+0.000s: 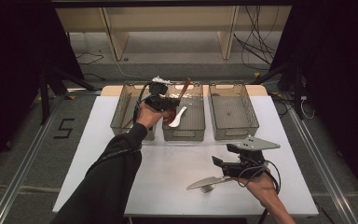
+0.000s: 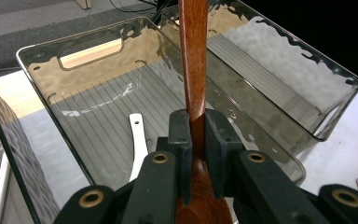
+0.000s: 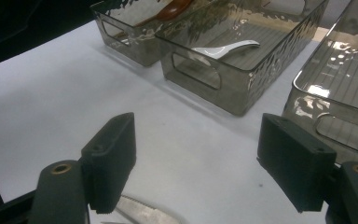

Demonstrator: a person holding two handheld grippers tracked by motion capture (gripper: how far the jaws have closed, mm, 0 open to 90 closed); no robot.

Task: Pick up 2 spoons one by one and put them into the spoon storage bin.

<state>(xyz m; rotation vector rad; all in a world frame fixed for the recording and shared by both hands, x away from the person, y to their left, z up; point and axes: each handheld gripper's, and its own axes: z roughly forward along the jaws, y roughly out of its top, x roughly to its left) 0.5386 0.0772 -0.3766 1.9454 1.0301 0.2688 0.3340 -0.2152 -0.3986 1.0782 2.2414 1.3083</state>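
Left gripper (image 2: pixel 196 154) clamps wooden spoon (image 2: pixel 193 60) above middle bin (image 2: pixel 93 46).

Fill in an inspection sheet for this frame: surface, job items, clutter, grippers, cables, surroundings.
Surface: white table top, bare wood strip at the far edge.
Job's things: wooden spoon clamped in the left gripper above the middle bin; white spoon lying inside that bin; fork and knife on the table by the right gripper.
Clutter: left bin holds long sticks; right bin looks empty.
Grippers: left shut on the wooden spoon; right open, jaws wide above the knife.
Cables: one trails from each gripper; loose cables on the floor beyond the table.
Surroundings: wooden shelf frame behind, dark sides.
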